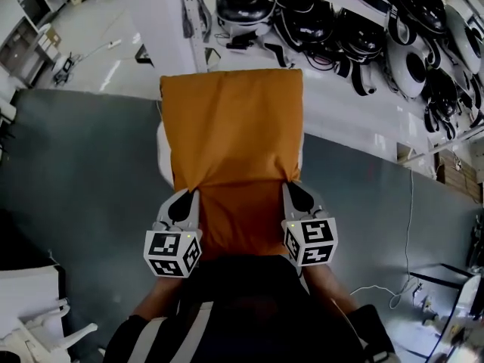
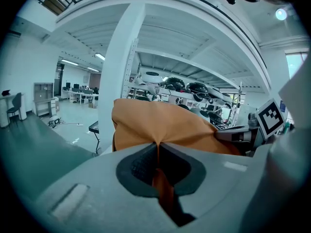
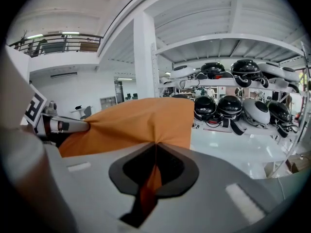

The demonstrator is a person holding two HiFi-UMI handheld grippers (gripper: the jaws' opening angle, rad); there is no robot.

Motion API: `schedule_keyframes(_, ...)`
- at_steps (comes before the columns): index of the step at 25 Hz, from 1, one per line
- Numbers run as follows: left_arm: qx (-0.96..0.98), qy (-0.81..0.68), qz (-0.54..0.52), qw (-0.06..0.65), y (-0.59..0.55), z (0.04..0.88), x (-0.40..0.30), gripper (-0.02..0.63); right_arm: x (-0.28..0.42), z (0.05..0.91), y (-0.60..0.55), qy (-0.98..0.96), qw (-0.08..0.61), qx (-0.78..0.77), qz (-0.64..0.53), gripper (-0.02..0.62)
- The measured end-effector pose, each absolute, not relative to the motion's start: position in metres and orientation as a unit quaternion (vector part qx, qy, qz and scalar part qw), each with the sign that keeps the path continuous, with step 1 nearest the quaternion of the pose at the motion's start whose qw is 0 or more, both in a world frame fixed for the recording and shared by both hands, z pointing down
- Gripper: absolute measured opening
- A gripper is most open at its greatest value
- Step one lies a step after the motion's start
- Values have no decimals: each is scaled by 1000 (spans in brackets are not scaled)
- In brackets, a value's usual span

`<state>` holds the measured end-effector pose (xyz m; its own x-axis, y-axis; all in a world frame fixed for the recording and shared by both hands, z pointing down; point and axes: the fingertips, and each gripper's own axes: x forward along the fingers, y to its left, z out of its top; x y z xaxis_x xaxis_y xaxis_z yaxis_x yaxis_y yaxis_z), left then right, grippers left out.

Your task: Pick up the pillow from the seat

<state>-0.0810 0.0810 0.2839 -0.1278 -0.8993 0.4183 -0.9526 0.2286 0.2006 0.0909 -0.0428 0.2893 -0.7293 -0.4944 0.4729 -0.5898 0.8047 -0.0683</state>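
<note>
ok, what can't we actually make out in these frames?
- Seat: in the head view only white slivers show beside the pillow, which covers the rest. Whether the pillow is clear of it can't be told.
- Pillow's underside: faces away from every view.
- Dark gear on the shelves: in the head view it is cut off by the top edge, and it is too small in both gripper views to identify.

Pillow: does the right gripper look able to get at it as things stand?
Yes, it seems so: the right gripper is shut on a near corner of the orange pillow, nothing in the way.
</note>
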Motion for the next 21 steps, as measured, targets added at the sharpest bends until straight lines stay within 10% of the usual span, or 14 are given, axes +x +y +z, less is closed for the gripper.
schedule_keyframes(21,626,-742,58,233,77,288,-80,8,95,291,-43,-919,221,308,107,9)
